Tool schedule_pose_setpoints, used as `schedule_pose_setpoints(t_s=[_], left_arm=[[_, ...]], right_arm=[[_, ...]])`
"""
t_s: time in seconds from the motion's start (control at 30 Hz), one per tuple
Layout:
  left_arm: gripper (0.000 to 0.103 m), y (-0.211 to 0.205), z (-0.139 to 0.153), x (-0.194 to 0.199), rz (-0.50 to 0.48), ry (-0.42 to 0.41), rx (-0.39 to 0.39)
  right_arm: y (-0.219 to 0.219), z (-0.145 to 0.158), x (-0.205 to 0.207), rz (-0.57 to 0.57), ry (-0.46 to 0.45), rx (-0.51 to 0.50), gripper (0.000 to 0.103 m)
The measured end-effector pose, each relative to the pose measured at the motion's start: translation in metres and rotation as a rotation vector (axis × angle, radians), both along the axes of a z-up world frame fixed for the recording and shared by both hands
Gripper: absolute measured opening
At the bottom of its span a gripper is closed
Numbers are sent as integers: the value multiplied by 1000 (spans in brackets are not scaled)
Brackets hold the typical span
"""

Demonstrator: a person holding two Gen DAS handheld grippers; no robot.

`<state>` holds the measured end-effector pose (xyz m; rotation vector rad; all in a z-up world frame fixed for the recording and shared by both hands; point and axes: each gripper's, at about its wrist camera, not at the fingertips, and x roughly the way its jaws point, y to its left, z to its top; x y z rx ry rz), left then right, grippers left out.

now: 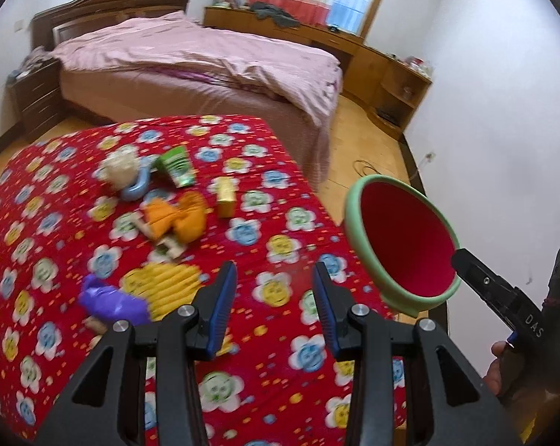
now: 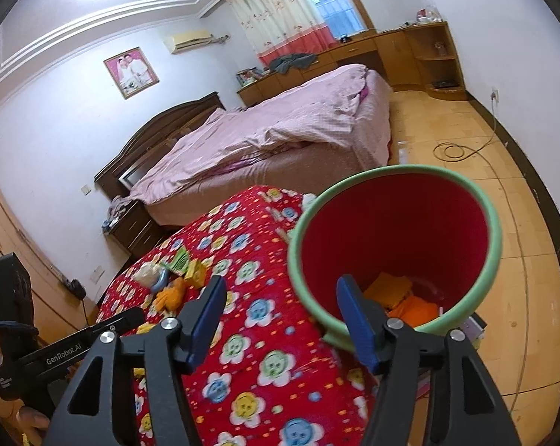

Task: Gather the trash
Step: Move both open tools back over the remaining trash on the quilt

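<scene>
Both hand-held grippers, left (image 1: pixel 276 290) and right (image 2: pixel 280 308), are apart, holding nothing. A red bin (image 1: pixel 402 245) sits at right; a purple bag (image 1: pixel 110 303) and orange scraps (image 1: pixel 179 219) lie mid-left on the flowery tabletop (image 1: pixel 272 334).

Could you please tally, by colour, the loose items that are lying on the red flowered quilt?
White: 1, wad
Blue: 1, ring
Green: 1, packet
Yellow: 1, box
Orange: 1, wrapper
Purple: 1, bag
Total: 6
</scene>
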<state>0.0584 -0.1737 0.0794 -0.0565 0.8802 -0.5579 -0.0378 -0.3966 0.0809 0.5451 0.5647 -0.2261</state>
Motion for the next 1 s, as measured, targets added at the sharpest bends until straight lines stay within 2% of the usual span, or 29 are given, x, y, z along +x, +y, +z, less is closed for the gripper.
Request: schedule_pose_setpoints(t_s=[0.53, 1.0], left_arm=[[42, 102, -17, -11, 237, 25, 20], [42, 157, -44, -13, 368, 74, 27]], right_arm=[[70, -12, 24, 132, 56, 5, 67], [120, -27, 48, 234, 110, -5, 68]])
